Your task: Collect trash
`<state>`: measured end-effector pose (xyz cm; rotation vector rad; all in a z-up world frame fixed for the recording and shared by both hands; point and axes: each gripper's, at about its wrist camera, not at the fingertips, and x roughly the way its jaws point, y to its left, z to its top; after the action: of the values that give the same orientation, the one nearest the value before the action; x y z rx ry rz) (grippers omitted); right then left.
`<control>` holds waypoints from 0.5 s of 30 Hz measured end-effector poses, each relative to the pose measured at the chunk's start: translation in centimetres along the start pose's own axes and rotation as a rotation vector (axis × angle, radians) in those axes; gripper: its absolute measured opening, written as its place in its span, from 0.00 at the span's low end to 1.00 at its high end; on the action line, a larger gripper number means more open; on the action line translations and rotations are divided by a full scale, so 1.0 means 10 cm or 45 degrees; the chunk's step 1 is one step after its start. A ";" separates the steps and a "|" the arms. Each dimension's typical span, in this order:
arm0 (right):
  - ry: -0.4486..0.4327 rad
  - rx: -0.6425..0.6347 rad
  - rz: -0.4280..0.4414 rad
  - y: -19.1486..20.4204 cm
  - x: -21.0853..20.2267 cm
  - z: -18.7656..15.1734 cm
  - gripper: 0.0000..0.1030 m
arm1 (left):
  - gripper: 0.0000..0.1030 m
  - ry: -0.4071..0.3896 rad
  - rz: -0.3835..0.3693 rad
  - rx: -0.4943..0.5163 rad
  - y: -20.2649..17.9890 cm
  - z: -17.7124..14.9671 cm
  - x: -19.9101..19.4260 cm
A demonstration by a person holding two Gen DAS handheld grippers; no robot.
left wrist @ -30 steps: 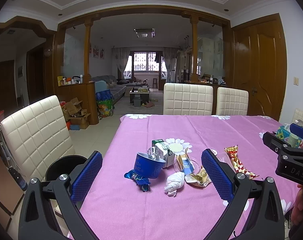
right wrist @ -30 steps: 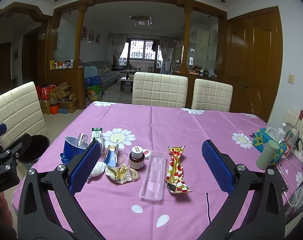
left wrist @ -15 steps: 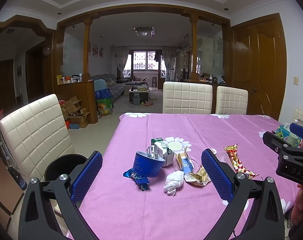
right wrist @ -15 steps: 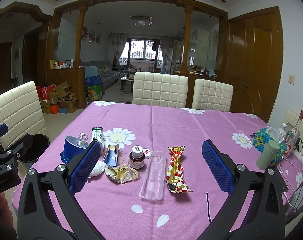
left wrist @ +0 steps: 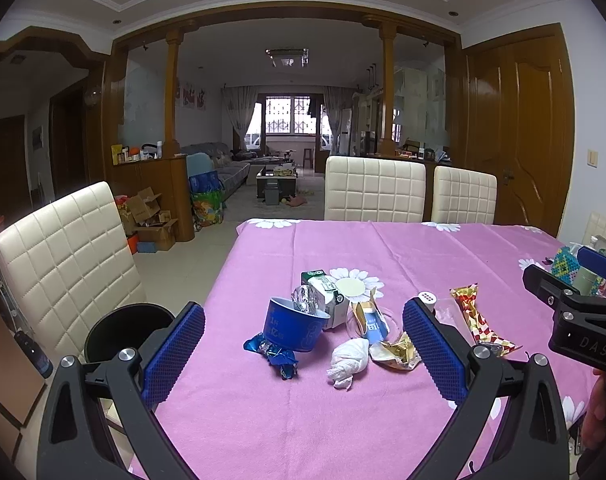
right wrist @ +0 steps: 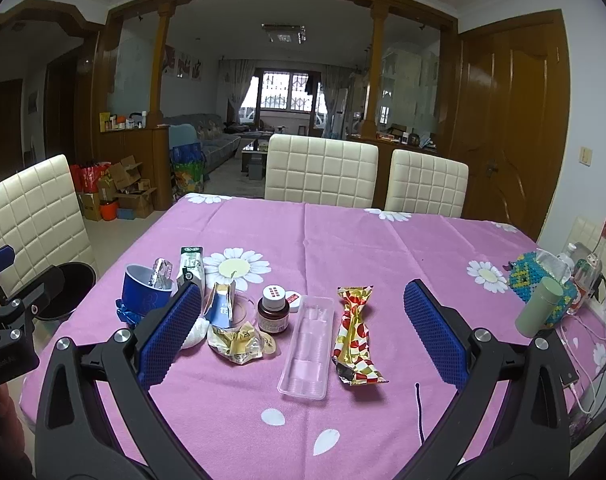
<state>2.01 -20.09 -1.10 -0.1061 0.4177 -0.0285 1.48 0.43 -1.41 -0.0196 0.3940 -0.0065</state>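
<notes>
Trash all bunched on the pink-clothed surface [right wrist: 343,240], out ahead of both sets of jaws with nothing blocking. Between the left gripper [left wrist: 303,344] jaws: blue paper cup [left wrist: 295,328] tipped over with crumpled foil in it, white tissue wad [left wrist: 349,360], gold wrapper [left wrist: 395,354]. Between the right gripper [right wrist: 303,332] jaws: brown pill bottle [right wrist: 273,312], clear plastic tray [right wrist: 309,344], red-gold candy wrapper [right wrist: 353,334]. Black bin [left wrist: 123,330] left of the surface. Both jaws wide apart, holding nothing, hovering level.
</notes>
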 end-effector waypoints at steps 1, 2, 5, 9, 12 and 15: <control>0.007 -0.003 -0.002 0.00 0.04 -0.01 0.97 | 0.94 0.006 0.000 -0.001 0.00 0.00 0.03; 0.013 -0.004 -0.004 0.00 0.06 -0.02 0.97 | 0.94 0.015 0.001 -0.003 0.00 -0.01 0.06; 0.047 -0.006 -0.013 0.00 0.22 -0.07 0.97 | 0.94 0.038 0.011 -0.003 0.01 -0.07 0.19; 0.117 -0.018 -0.003 -0.04 0.54 -0.22 0.97 | 0.94 0.110 0.062 0.018 0.01 -0.19 0.48; 0.200 0.015 0.011 -0.09 0.81 -0.35 0.97 | 0.94 0.197 0.059 0.013 0.04 -0.31 0.74; 0.295 0.054 0.029 -0.17 1.09 -0.49 0.97 | 0.94 0.248 0.025 0.026 0.04 -0.42 0.95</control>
<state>9.92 -22.84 -9.79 -0.0564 0.6497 -0.0270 8.62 0.68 -8.90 0.0053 0.5887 0.0071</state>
